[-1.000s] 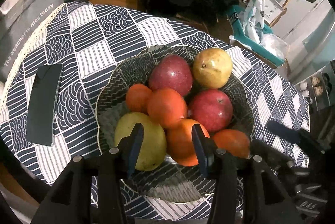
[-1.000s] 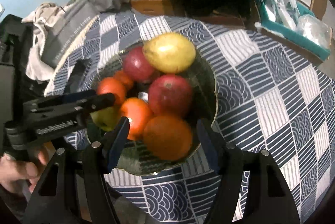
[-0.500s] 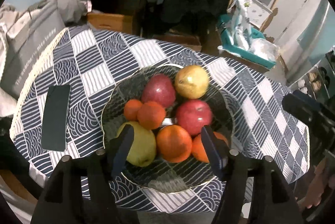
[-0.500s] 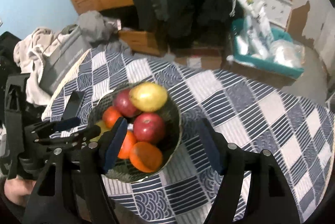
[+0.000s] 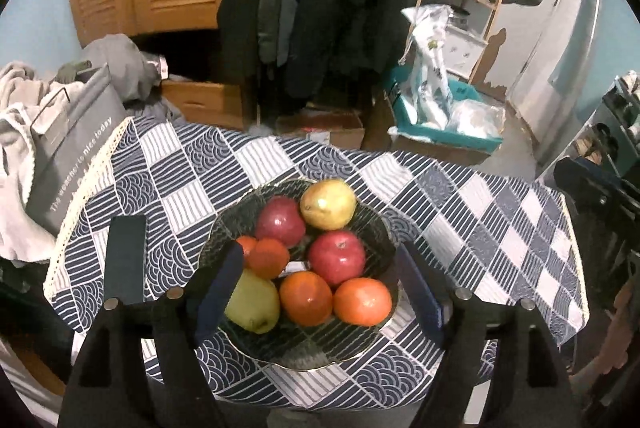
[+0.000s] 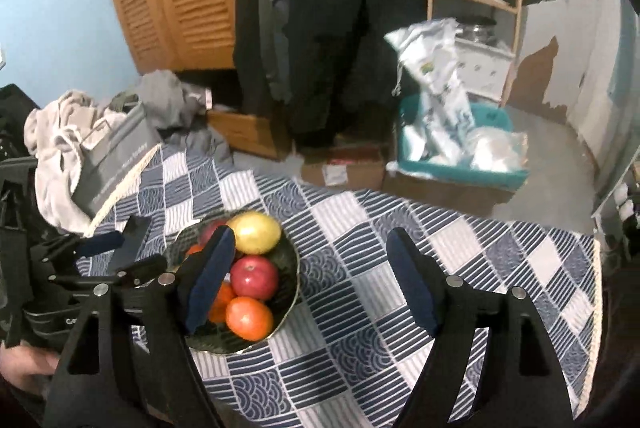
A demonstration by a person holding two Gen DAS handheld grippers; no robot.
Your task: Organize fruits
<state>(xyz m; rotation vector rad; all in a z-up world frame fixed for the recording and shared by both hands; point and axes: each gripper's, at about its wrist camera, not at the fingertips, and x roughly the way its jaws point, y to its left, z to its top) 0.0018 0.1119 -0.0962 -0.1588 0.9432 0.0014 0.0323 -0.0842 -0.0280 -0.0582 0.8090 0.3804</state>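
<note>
A dark patterned bowl sits on the checked tablecloth and holds two red apples, a yellow pear, a green pear and several oranges. My left gripper is open and empty, well above the bowl's near side. In the right wrist view the bowl is at lower left. My right gripper is open and empty, high over the cloth to the bowl's right. The left gripper shows at the left edge there.
A dark flat phone-like slab lies on the cloth left of the bowl. A grey bag and clothes sit beyond the table's left edge. Behind the table are hanging coats, boxes, a teal bin and a shelf.
Both grippers have pulled back and up from the bowl, so the fruit looks smaller. The left gripper's fingers have opened wider. No fruit has moved.
</note>
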